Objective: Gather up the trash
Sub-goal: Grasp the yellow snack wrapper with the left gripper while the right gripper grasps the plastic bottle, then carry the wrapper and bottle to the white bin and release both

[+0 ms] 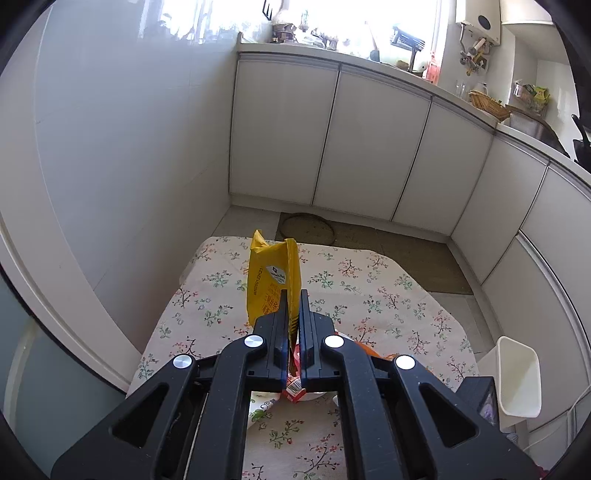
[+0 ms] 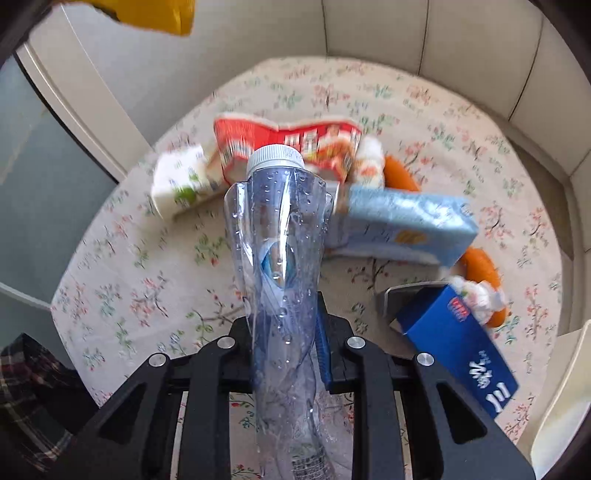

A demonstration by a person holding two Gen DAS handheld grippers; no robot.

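Observation:
In the left wrist view my left gripper (image 1: 293,295) is shut on a yellow wrapper (image 1: 271,280), which stands up above the floral tablecloth (image 1: 388,295). That wrapper's edge (image 2: 162,14) shows at the top left of the right wrist view. My right gripper (image 2: 286,306) is shut on a crushed clear plastic bottle (image 2: 280,236) with a white cap (image 2: 275,157), which points away from the camera. Beyond the bottle lie a red packet (image 2: 295,144), a white carton (image 2: 181,181), a light blue carton (image 2: 406,225) and a dark blue carton (image 2: 458,350).
Orange soft items (image 2: 480,266) lie among the cartons. A white bin (image 1: 517,376) stands at the table's right edge. White cabinets (image 1: 369,147) run along the far side, with a tiled wall (image 1: 129,147) to the left. A plaid sleeve (image 2: 26,373) is at lower left.

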